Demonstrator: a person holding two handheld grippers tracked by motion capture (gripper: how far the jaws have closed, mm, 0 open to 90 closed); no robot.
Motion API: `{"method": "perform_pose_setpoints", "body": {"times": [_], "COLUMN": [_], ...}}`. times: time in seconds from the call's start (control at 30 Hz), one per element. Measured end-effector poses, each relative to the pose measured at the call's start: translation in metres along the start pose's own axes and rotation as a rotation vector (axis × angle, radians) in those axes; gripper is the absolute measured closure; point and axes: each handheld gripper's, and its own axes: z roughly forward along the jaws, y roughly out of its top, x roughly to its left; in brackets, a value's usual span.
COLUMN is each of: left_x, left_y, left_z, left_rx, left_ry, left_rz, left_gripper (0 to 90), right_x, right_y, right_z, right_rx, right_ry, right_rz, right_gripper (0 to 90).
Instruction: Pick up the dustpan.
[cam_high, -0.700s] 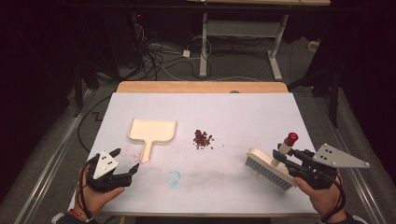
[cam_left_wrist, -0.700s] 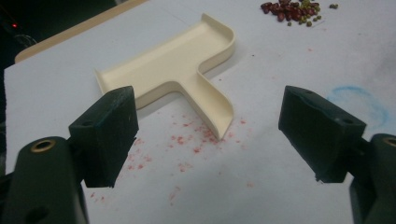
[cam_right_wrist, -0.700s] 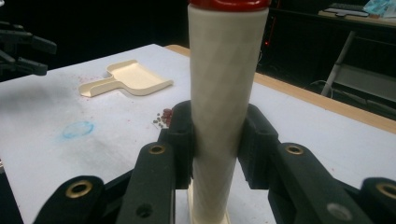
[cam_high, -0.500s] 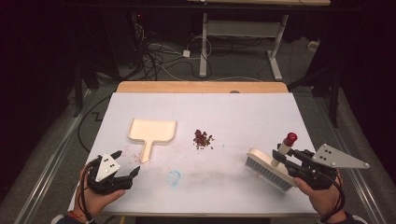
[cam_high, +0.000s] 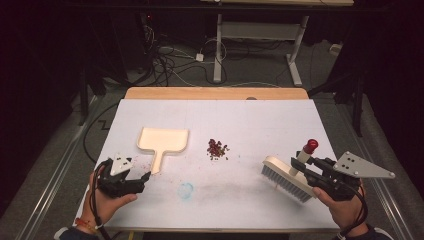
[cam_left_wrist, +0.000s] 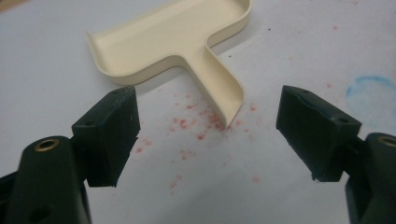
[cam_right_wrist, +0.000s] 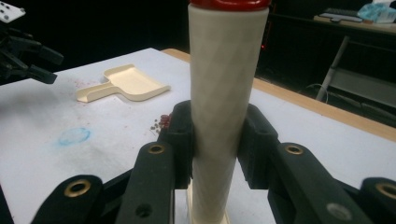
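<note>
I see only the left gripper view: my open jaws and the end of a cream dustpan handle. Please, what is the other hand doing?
Observer: The right gripper is shut on the brush handle, near the right edge of the table.
Operator: Is there something to sweep?
Observer: Yes, a small pile of dark red crumbs lies between the dustpan and the brush.
Operator: Is the brush touching the pile?
Observer: No, it stands apart from it, to the right, with bare table between them.
Operator: How is the brush held?
Observer: Bristles down toward the table, the red-capped handle pointing up.
</note>
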Motion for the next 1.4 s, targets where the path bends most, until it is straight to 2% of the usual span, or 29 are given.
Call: {"method": "perform_pose_setpoints", "body": {"times": [0.13, 0.17, 0.23, 0.27, 0.3, 0.33, 0.37, 0.4, 0.43, 0.47, 0.57, 0.67, 0.77, 0.87, 0.9, 1.0, 1.03, 1.07, 1.13, 1.17, 1.4], "left_x": [0.002, 0.002, 0.003, 0.004, 0.007, 0.007, 0.008, 0.008, 0.011, 0.011, 0.014, 0.017, 0.015, 0.014, 0.014, 0.015, 0.016, 0.018, 0.019, 0.021, 0.017], "left_y": [0.018, 0.025, 0.029, 0.032, 0.037, 0.037, 0.041, 0.041, 0.042, 0.042, 0.041, 0.039, 0.038, 0.039, 0.04, 0.04, 0.04, 0.039, 0.038, 0.038, 0.042], "left_z": [0.02, 0.033, 0.039, 0.044, 0.056, 0.056, 0.068, 0.068, 0.077, 0.077, 0.09, 0.092, 0.092, 0.092, 0.092, 0.092, 0.092, 0.091, 0.091, 0.091, 0.088], "left_rx": [0.077, 0.11, 0.125, 0.13, 0.154, 0.154, 0.187, 0.187, 0.218, 0.218, 0.265, 0.244, 0.235, 0.24, 0.239, 0.234, 0.231, 0.227, 0.224, 0.218, 0.233], "left_ry": [-0.031, -0.037, -0.034, -0.041, -0.057, -0.057, -0.036, -0.036, -0.045, -0.045, -0.049, -0.053, -0.032, -0.03, -0.035, -0.046, -0.044, -0.048, -0.056, -0.067, -0.047], "left_rz": [-0.024, -0.042, -0.051, -0.067, -0.096, -0.096, -0.11, -0.11, -0.129, -0.129, -0.158, -0.173, -0.167, -0.162, -0.157, -0.148, -0.149, -0.141, -0.139, -0.152, -0.1], "left_gripper": [21.1, 21.2, 21.7, 22.5, 23.3, 23.3, 23.6, 25.4, 28.2, 28.4, 31.9, 34.3, 37.2, 40.8, 50.0, 57.3, 57.3, 63.6, 63.8, 63.9, 64.2], "right_x": [0.001, 0.002, 0.004, 0.004, 0.005, 0.005, 0.005, 0.005, 0.005, 0.005, 0.004, 0.003, 0.004, 0.004, 0.005, 0.006, 0.006, 0.006, 0.006, 0.006, 0.006], "right_y": [0.0, 0.001, 0.001, 0.002, 0.002, 0.002, 0.002, 0.002, 0.002, 0.002, 0.001, 0.001, 0.001, 0.001, 0.002, 0.002, 0.002, 0.001, 0.001, 0.001, 0.001], "right_z": [0.001, 0.001, 0.001, 0.0, -0.001, -0.001, -0.001, -0.001, -0.001, -0.001, -0.001, 0.0, 0.0, 0.0, 0.0, 0.001, 0.001, 0.002, 0.003, 0.003, 0.005], "right_rx": [0.005, 0.007, 0.005, 0.006, 0.001, 0.001, 0.0, -0.001, -0.003, 0.001, 0.004, 0.001, -0.005, -0.005, -0.002, 0.002, 0.002, 0.008, 0.012, 0.015, 0.02], "right_ry": [-0.005, -0.006, -0.01, -0.011, -0.002, 0.002, 0.006, 0.006, 0.004, 0.004, 0.004, 0.007, 0.007, 0.008, 0.005, 0.012, 0.012, 0.014, 0.012, 0.012, 0.009], "right_rz": [-0.004, -0.009, -0.017, -0.024, -0.021, -0.018, -0.018, -0.016, -0.017, -0.019, -0.016, -0.012, -0.003, 0.0, -0.014, -0.018, -0.018, -0.017, -0.018, -0.02, -0.02], "right_gripper": [69.8, 69.7, 69.8, 69.8, 69.9, 69.9, 69.9, 69.9, 69.9, 69.8, 69.9, 69.9, 69.9, 69.9, 69.9, 70.0, 70.0, 69.9, 70.0, 70.0, 70.0]}}
